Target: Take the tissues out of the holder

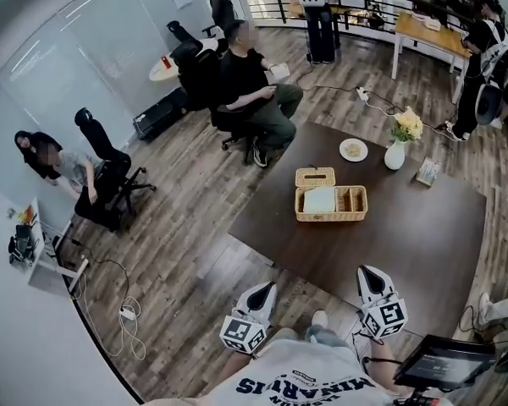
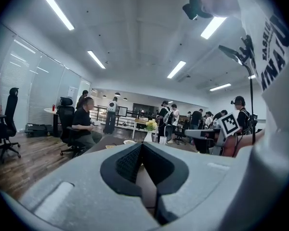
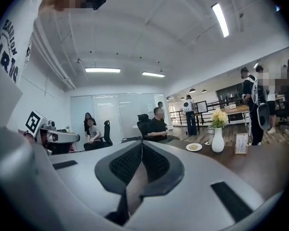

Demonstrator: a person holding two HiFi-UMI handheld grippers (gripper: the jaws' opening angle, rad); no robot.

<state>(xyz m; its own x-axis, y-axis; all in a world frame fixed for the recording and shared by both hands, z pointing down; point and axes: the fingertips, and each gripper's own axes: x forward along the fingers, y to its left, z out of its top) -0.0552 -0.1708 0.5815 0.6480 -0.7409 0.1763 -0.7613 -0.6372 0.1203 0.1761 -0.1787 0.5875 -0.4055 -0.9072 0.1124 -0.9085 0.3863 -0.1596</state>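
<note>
The left hand-held gripper and right hand-held gripper are being held closed and empty at lower centre. The tissues, a pale square stack, are being kept in the wicker holder at frame centre on the dark surface, above both and nearer the right, its long side lying left to right.

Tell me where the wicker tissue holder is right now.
Head view, slightly right of centre: the wicker holder sits on the dark table, nearer than the plate and white vase.
</note>
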